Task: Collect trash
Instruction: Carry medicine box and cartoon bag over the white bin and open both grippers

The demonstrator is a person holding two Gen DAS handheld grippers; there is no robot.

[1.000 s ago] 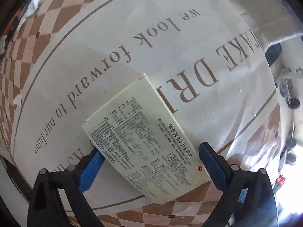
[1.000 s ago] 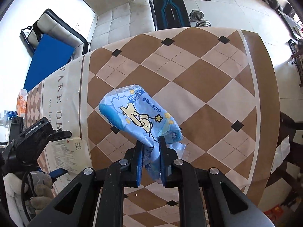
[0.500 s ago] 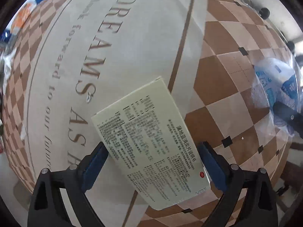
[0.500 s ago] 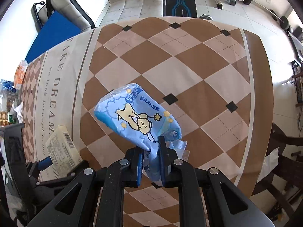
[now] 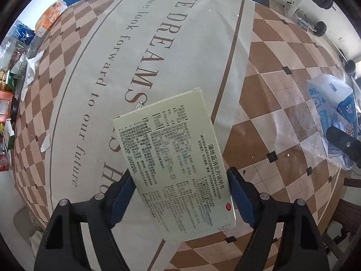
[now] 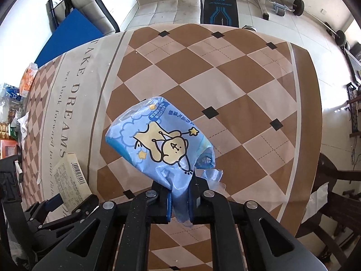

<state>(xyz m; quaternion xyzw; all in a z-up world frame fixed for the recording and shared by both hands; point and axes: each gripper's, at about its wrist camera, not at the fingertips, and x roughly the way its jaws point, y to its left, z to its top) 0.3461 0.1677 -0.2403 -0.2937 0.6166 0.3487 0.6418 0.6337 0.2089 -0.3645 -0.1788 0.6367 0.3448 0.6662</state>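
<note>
My left gripper (image 5: pixel 178 194) is shut on a flat pale medicine box (image 5: pixel 173 158) printed with black Chinese text and holds it above the table. The box also shows at lower left in the right wrist view (image 6: pixel 72 178). My right gripper (image 6: pixel 180 199) is shut on a crumpled blue plastic wrapper (image 6: pixel 160 142) with a cartoon bear, held above the checkered tablecloth (image 6: pixel 225 79). The wrapper also shows at the right edge of the left wrist view (image 5: pixel 331 103).
A cluttered pile of packets and bottles (image 5: pixel 13 67) lies at the table's left end, with an orange packet (image 5: pixel 49 18) and a white paper scrap (image 5: pixel 46 143). A dark wooden chair (image 6: pixel 334 194) stands at the right. Gym gear (image 6: pixel 293 4) sits on the floor beyond.
My left gripper has lifted and swung with the box, so more of the table and the wrapper show. My right gripper has risen slightly with the wrapper.
</note>
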